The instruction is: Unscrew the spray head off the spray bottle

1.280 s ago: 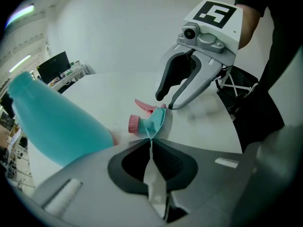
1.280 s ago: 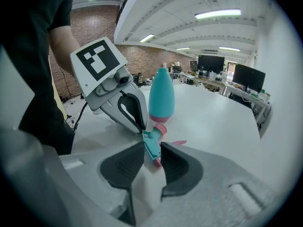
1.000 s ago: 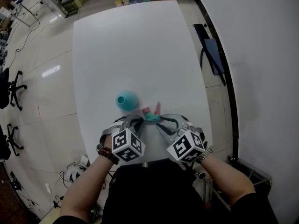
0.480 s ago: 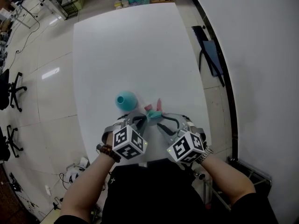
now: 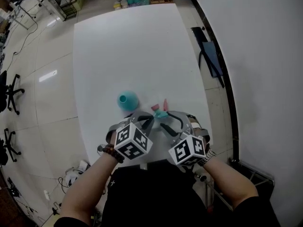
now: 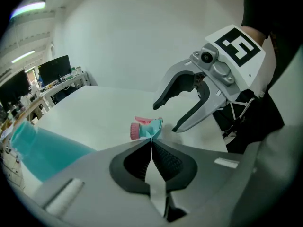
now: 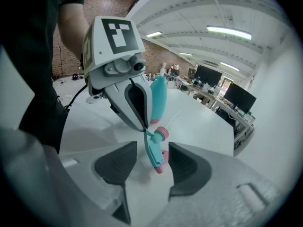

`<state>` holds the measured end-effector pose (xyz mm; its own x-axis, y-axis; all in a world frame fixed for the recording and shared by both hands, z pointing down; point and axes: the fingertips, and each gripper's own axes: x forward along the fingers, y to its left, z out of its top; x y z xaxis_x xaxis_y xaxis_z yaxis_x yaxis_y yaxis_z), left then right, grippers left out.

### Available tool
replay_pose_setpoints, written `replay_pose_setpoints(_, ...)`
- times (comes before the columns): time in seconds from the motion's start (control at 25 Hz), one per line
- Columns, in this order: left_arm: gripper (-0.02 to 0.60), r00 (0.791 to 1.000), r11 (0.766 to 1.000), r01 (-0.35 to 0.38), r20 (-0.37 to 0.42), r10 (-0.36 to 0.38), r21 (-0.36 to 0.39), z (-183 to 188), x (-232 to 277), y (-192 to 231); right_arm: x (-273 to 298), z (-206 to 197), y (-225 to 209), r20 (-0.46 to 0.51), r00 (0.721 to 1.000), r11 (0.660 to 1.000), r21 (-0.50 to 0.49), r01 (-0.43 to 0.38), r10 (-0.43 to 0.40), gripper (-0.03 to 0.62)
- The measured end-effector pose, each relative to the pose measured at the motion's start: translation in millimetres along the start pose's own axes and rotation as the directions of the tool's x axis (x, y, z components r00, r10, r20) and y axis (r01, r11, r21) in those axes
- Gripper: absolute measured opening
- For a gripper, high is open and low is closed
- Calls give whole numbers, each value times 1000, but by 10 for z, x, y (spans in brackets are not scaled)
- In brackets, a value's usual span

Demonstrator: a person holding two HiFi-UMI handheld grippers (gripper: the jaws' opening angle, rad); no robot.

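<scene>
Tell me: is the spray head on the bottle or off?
Off: the left tool pinches the spray head, apart from the open-necked bottle.
</scene>
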<state>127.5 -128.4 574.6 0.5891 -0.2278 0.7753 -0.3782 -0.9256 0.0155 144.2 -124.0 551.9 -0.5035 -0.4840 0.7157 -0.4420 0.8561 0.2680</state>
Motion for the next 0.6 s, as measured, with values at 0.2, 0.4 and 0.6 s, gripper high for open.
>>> replay_pose_setpoints(0.2, 23, 997, 996, 58, 55, -55, -68, 172, -75, -48, -26, 40, -29, -18, 998, 994, -96, 61, -63, 217)
replay_pose_setpoints(0.4, 23, 987, 981, 136, 107, -122, -139, 298, -178, -90, -61, 112, -46, -32, 990, 966, -223, 130, -140, 238)
replay_pose_setpoints(0.6, 23, 967, 952, 218, 183, -180, -215, 466, -314, -103, -131, 170, -82, -36, 978, 925, -335, 180, -204, 242)
